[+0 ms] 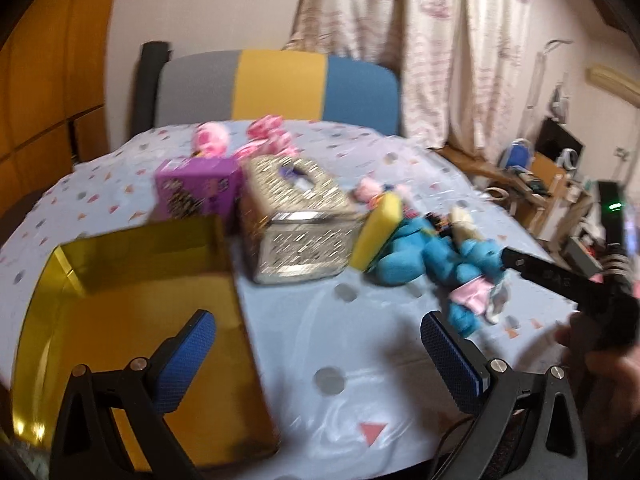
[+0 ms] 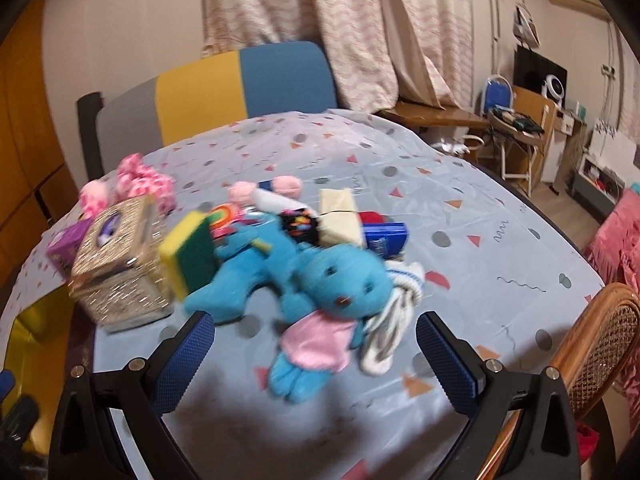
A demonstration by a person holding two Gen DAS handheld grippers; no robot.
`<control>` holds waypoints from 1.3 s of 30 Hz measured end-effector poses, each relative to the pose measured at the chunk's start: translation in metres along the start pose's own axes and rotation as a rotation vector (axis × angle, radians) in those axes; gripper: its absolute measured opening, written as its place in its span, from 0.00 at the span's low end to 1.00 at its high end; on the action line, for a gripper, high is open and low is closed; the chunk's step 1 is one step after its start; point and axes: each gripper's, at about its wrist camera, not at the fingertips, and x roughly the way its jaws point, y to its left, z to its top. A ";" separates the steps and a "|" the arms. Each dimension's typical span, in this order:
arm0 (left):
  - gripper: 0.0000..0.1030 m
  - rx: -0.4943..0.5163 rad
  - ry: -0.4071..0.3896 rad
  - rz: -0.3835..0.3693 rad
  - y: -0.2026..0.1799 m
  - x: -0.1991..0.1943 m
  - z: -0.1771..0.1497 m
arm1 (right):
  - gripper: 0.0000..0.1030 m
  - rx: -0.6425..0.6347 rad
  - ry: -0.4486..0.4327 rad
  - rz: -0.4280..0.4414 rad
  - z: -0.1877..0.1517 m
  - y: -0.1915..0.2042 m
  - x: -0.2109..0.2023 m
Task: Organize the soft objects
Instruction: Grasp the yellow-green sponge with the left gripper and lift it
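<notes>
A blue plush toy [image 2: 320, 276] with a pink skirt lies on the table, just ahead of my open right gripper [image 2: 314, 344]; it also shows in the left wrist view [image 1: 440, 256]. A yellow-green sponge [image 2: 188, 252] leans against a glittery tissue box [image 2: 120, 276]. A striped white cloth [image 2: 394, 312] lies beside the plush. Pink plush toys [image 2: 136, 184] sit at the far left. My left gripper [image 1: 316, 336] is open and empty, over the table beside an open gold box [image 1: 140, 300].
A purple box [image 1: 196, 192] stands behind the gold box. Small packets and a blue pack [image 2: 384, 236] lie behind the plush. A grey, yellow and blue chair [image 1: 280, 88] stands at the far edge. A wicker chair [image 2: 600, 344] is at the right.
</notes>
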 end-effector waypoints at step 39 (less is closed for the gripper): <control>0.29 0.310 0.130 -0.166 -0.099 0.139 0.115 | 1.00 0.362 -0.050 0.208 0.013 -0.076 0.013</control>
